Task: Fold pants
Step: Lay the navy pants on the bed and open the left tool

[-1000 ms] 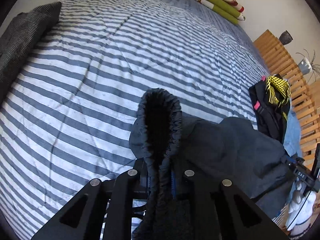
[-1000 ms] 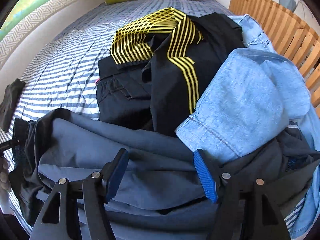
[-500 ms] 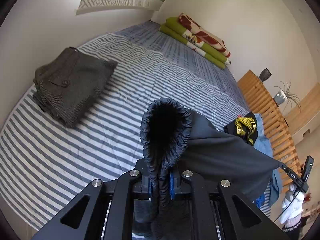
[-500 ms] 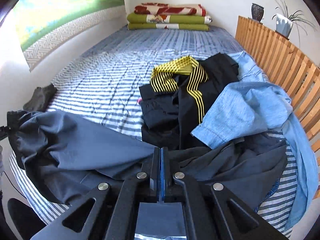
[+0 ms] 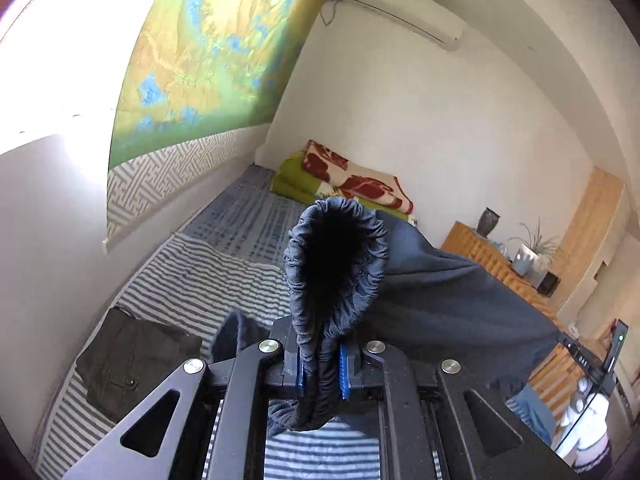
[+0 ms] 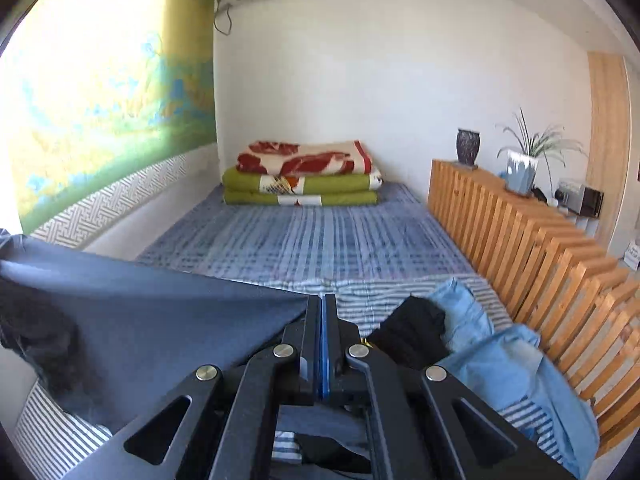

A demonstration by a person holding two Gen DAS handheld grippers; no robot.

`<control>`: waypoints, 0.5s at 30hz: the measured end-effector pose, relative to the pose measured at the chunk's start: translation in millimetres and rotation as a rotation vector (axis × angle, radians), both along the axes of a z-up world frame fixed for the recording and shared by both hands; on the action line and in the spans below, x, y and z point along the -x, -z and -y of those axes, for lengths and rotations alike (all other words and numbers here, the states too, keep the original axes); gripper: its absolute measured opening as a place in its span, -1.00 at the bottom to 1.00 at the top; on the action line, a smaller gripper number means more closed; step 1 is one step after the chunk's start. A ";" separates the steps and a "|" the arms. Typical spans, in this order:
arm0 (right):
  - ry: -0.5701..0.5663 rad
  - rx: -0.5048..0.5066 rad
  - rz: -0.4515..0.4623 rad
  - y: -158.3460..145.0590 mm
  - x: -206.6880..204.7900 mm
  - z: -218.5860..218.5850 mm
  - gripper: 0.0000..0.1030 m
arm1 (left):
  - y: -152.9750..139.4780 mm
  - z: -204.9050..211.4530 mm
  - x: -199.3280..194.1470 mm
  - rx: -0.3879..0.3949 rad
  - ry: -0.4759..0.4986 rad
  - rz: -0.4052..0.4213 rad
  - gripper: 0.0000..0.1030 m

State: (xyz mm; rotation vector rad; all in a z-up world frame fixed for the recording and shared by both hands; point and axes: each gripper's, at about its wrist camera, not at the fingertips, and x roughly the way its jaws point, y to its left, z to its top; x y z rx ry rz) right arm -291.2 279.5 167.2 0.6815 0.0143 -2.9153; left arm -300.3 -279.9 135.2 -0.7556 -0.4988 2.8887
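- Surroundings: striped bedspread runs to the far wall; folded green and red blankets stacked at its far end; slatted wooden rail along the right side, carrying a dark vase and a potted plant; landscape wall hanging on the left wall; air conditioner high on the far wall.
- Other clothing: a folded grey garment lies on the bedspread at lower left of the left wrist view, apart from the held cloth; a light blue garment and a black garment lie heaped beside the rail, below and right of the right gripper; neither touches the lifted cloth in view.
- Obstruction: the gathered waistband fills the centre of the left wrist view and hides the bed behind it.
- Grip state: left gripper pinches the elastic waistband of the dark pants between its blue pads; right gripper pressed together on an edge of the same cloth; only a thin blue line shows between its fingers.
- Change from half a second ago: both cameras now look higher, at wall and air conditioner rather than down on the bed; the pants have come up off the clothes heap.
- Orientation: the pants hang in the air above the near end of the bed; the top edge is taut between the two grippers, so the long axis runs left to right across the bed; waistband at the left end, its loop standing upright; loose fabric droops below the line.
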 end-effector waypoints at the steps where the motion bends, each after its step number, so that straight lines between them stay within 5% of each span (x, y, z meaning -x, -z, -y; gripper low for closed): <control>1: -0.017 0.006 0.003 0.9 -10.8 -2.3 -1.00 | 16.6 3.7 -11.8 0.012 0.024 0.025 -0.76; 5: -0.112 0.013 0.088 57.8 -67.6 -12.1 -1.00 | 135.4 17.2 -66.6 0.053 0.071 0.238 -0.75; 10: -0.187 -0.132 0.397 222.5 -148.0 0.2 -1.00 | 312.2 22.1 -133.0 0.094 0.132 0.697 -0.47; 12: -0.206 -0.180 0.558 285.1 -170.8 3.2 -1.00 | 340.6 27.9 -151.4 0.071 0.139 0.798 -0.36; 15: -0.214 -0.214 0.708 332.7 -190.1 -4.9 -0.99 | 325.2 33.6 -171.9 0.095 0.143 0.746 -0.09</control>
